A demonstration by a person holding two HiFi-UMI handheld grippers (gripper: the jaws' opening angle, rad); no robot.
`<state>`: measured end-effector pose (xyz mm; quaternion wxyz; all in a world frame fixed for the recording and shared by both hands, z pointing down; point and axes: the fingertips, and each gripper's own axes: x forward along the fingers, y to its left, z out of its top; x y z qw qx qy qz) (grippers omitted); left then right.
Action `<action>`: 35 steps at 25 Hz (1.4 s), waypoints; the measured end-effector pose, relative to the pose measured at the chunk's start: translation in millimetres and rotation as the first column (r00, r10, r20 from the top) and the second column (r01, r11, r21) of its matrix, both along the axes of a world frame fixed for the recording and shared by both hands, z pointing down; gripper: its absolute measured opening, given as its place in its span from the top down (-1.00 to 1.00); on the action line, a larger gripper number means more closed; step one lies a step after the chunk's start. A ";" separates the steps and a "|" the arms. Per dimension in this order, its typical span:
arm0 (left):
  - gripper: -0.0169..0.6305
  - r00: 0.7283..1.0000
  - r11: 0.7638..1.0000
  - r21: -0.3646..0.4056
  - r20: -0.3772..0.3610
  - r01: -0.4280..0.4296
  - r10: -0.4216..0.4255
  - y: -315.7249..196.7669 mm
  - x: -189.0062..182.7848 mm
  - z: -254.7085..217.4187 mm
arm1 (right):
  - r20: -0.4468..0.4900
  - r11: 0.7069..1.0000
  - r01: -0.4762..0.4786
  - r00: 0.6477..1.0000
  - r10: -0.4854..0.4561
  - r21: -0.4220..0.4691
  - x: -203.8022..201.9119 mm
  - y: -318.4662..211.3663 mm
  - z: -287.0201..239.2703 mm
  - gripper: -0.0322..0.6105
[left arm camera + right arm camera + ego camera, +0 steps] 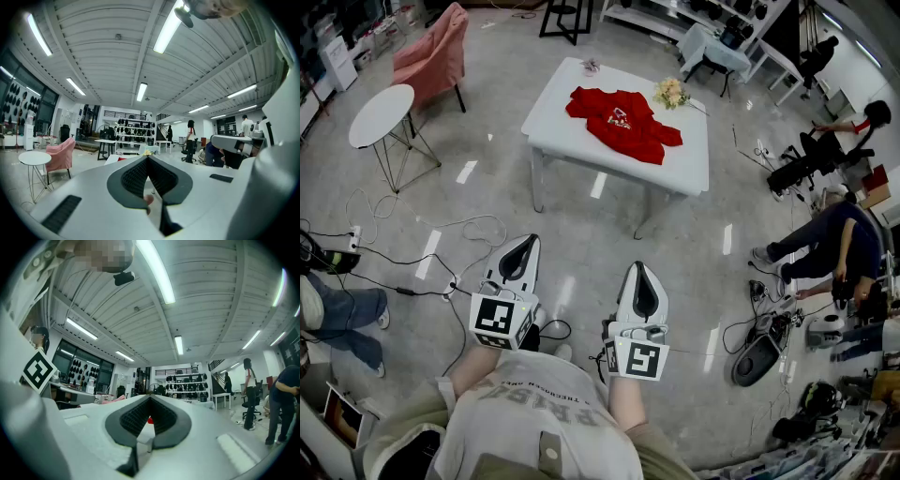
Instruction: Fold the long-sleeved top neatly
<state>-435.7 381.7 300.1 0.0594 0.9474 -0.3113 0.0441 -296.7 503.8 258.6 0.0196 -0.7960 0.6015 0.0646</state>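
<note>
Start of task, nothing folded yet.

- Top [623, 122]: red, lying rumpled on the table [553, 103], toward the table's right half, sleeves bunched in rather than spread.
- You stand well back from the table, with open floor between.
- Left gripper [529, 241]: jaws fully together, nothing in them.
- Right gripper [639, 267]: the same, closed and empty. Both point toward the table at roughly level.

Risks as I judge them:
- Cables [441, 244] trail over the floor short of the table's left side. Walking in with your eyes on the cloth could snag a foot.
- Flowers [671, 92] sit on the table's far right corner, just beside the top. Pulling a sleeve out flat could sweep them off.
- Arrive with the jaws closed like this and you will shove the fabric, not pinch it.
- With the cloth this rumpled, a blind pinch may catch two layers and spoil the fold.
</note>
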 end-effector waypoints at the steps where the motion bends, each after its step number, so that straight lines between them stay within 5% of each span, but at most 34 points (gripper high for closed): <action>1: 0.91 1.000 1.000 0.000 0.001 -0.001 0.001 -2.3 1.2 1.2 | -0.002 1.000 0.001 1.000 -0.001 -0.001 0.3 -2.5 1.1 0.90; 16: 0.91 0.998 0.998 -0.034 0.008 -0.056 0.056 -69.2 12.9 14.6 | 0.011 0.998 -0.043 0.999 0.043 -0.043 5.6 -62.7 17.0 0.90; 22: 0.90 0.993 0.993 -0.035 0.040 -0.112 0.114 -111.6 14.7 16.4 | 0.151 0.998 -0.046 0.988 0.039 0.039 14.9 -91.0 15.7 0.89; 23: 0.88 0.990 0.990 -0.045 0.042 -0.133 0.135 -116.9 16.9 17.3 | 0.175 0.998 -0.030 0.984 0.021 0.047 16.0 -95.6 15.4 0.69; 26: 0.25 0.980 0.979 -0.073 0.037 -0.192 0.195 -131.7 27.5 20.4 | 0.203 0.999 0.001 0.979 -0.010 0.045 22.0 -108.7 16.7 0.01; 30: -0.14 0.973 0.971 -0.073 0.017 -0.227 0.229 -145.3 43.3 18.4 | 0.190 1.000 0.016 0.982 -0.020 0.018 34.8 -122.9 19.3 -0.24; 35: -0.27 0.970 0.968 -0.096 0.045 -0.233 0.238 -156.8 65.0 31.9 | 0.174 0.999 0.042 0.984 -0.039 -0.014 57.4 -143.2 31.0 -0.25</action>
